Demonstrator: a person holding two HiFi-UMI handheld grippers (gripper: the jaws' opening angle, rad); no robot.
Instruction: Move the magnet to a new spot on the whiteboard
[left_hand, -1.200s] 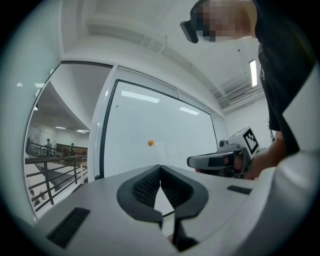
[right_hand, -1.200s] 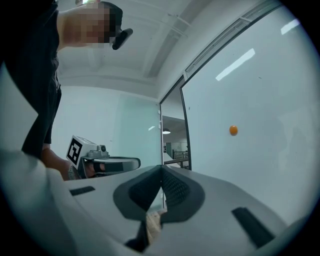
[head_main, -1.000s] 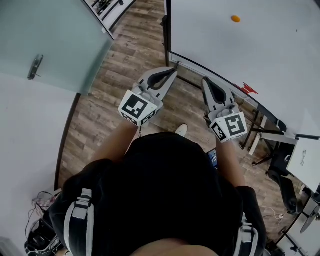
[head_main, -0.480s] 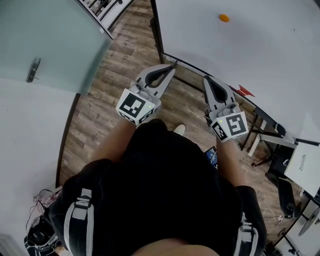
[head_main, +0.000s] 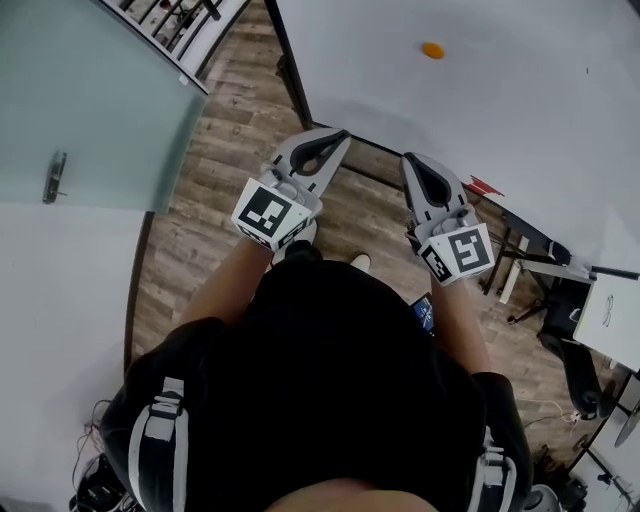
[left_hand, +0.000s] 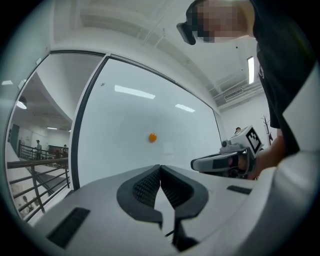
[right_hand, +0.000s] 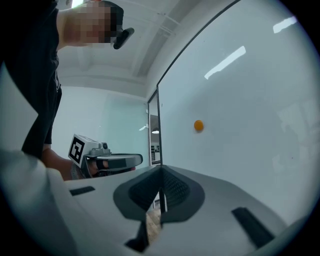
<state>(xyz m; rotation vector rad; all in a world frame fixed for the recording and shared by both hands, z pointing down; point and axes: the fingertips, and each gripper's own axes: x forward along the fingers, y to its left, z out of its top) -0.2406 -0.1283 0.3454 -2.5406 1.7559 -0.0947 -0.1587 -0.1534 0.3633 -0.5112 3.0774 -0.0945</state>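
Both grippers point level at the whiteboard (head_main: 540, 100). The left gripper (head_main: 343, 135) and the right gripper (head_main: 408, 160) have their jaws together, with nothing between them. The orange magnet (head_main: 432, 50), apparently a small round disc, sits on the board toward its left edge, well apart from both grippers. A wooden floor (head_main: 200, 230) lies below.

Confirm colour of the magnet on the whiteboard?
Orange: the magnet shows best in the left gripper view, against the white whiteboard.
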